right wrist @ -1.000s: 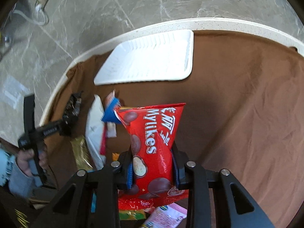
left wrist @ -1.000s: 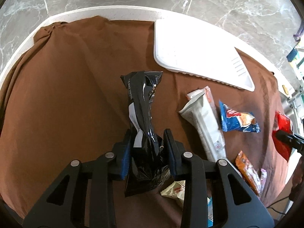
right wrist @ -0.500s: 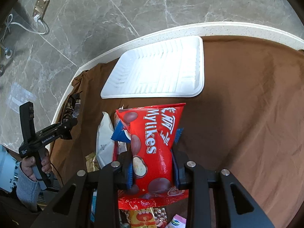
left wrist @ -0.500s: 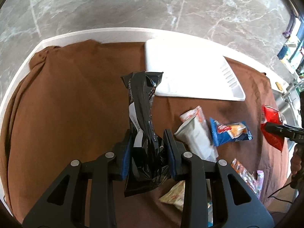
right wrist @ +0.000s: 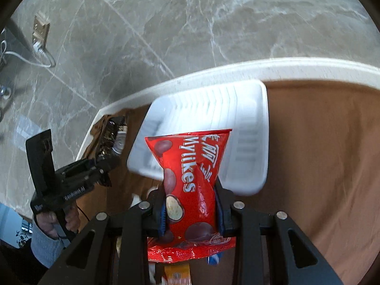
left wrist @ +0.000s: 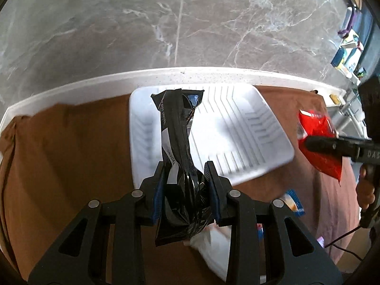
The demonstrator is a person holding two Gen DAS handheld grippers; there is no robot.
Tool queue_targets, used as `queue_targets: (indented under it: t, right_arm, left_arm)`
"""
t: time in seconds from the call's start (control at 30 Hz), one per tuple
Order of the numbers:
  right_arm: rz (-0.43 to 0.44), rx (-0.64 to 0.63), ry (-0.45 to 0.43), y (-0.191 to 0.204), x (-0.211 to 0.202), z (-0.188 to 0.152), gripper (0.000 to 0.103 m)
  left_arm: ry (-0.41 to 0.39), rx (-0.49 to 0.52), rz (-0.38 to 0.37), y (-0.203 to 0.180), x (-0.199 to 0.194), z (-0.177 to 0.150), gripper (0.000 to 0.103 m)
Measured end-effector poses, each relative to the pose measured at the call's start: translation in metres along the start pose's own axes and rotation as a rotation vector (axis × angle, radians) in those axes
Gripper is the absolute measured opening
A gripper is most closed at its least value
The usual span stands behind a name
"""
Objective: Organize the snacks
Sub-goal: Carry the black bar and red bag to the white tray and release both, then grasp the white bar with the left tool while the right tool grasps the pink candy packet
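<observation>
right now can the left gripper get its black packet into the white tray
Probably yes. The left gripper, shut on the black packet, hangs by the tray's near edge. The tray looks bare and nothing blocks the way.

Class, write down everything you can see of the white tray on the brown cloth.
The white tray looks like thin moulded plastic: a shallow rectangle with rounded corners, a raised rim and rows of ribs along its sloping walls. It lies flat on the brown cloth, close to the table's white far edge. Nothing can be seen lying in it. The black packet and the red packet, each clamped in jaws, show in front of it; whether either touches it cannot be told.
</observation>
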State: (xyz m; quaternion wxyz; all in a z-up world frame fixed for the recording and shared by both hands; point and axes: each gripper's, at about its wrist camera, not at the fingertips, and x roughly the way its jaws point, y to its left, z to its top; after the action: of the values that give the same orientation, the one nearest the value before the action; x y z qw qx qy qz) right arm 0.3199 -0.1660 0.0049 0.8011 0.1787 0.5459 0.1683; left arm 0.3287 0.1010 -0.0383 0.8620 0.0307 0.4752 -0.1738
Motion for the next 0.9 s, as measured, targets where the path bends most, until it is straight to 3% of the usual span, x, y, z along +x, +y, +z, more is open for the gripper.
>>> queue_targets:
  t: [0.33,0.43,0.47,0.57,0.9]
  right_arm:
    - [-0.101,0.029,0.036,-0.02,0.072,0.045,0.034]
    - [-0.179,-0.014,0.043,-0.019,0.088,0.051,0.039]
    - [-0.19,-0.022,0.043,-0.019,0.09,0.052,0.046]
    - [-0.215,-0.064,0.022,-0.015,0.091,0.053,0.058]
    - [-0.259,-0.165,-0.093,0.009,0.046,0.044,0.059]
  left_arm:
    - [0.078,0.055,0.053,0.005,0.079,0.037,0.032]
    - [0.098,0.053,0.077,0.008,0.098,0.044,0.033]
    - [0.099,0.049,0.075,0.009,0.101,0.045,0.033]
    - [0.088,0.042,0.072,0.013,0.105,0.048,0.033]
    - [-0.045,-0.002,0.093,0.02,0.062,0.052,0.033]
